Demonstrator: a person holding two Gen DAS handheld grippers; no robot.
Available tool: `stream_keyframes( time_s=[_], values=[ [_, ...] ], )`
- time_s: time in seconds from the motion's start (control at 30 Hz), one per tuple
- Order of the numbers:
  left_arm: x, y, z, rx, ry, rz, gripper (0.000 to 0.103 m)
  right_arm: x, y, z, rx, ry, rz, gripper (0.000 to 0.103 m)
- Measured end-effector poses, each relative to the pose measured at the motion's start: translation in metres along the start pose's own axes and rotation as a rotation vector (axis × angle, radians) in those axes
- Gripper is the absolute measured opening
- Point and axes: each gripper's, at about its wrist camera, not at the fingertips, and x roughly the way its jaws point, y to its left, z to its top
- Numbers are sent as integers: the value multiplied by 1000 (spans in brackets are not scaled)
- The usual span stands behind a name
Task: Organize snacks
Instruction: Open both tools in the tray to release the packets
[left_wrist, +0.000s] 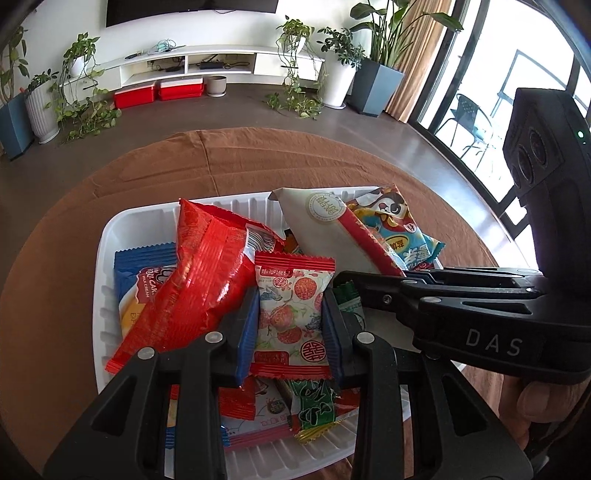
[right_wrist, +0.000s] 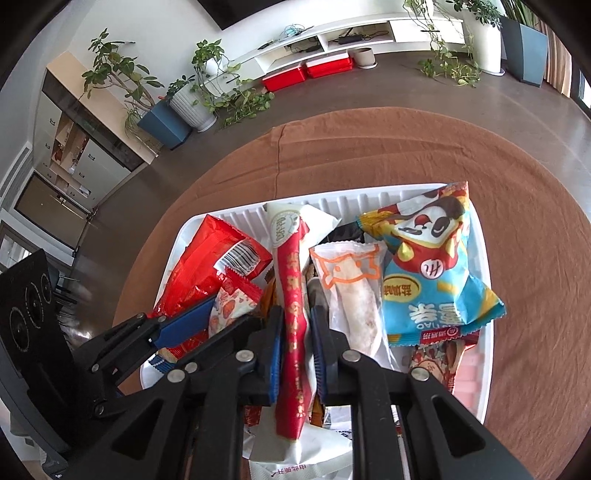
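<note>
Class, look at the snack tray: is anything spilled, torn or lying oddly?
Nothing is spilled or visibly torn. The packets are simply heaped crookedly in the white tray, the big red packet slanting over a blue packet.

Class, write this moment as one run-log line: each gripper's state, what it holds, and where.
left gripper: shut on floral packet | right gripper: shut on red-striped white packet | place: over white tray

A brown-clothed round table carries a white ribbed tray of snacks.
</note>
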Motion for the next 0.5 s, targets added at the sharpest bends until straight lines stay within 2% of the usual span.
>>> stream_keyframes(
  time_s=[0.5],
  values=[
    [10, 12, -4, -31, 10, 11, 32, 4, -5, -5, -10, -5, -5, 15]
  ],
)
